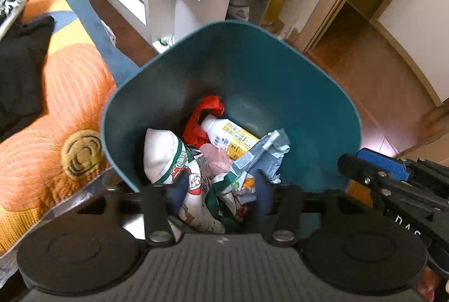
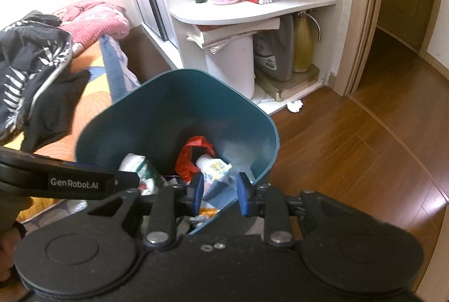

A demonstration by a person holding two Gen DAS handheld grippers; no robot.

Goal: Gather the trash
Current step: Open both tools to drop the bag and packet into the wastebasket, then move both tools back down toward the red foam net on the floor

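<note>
A teal trash bin point(image 1: 280, 83) stands beside the bed and holds several pieces of trash: a white printed wrapper point(image 1: 168, 159), a red bag point(image 1: 207, 114), a white bottle with a yellow label point(image 1: 233, 133) and crumpled packaging. My left gripper point(image 1: 221, 189) is open right over the bin's mouth, with the trash showing between its fingers. My right gripper point(image 2: 220, 194) is open over the bin's point(image 2: 174, 111) near rim and holds nothing. The right gripper also shows at the right edge of the left wrist view point(image 1: 387, 170). A crumpled white paper point(image 2: 294, 105) lies on the floor by the shelf.
An orange patterned bedspread point(image 1: 56, 111) with dark clothes lies to the left. A white shelf unit point(image 2: 252, 10) with books, a pen holder, a white bin and jugs stands behind the bin. Wood floor point(image 2: 364, 161) and an open doorway are to the right.
</note>
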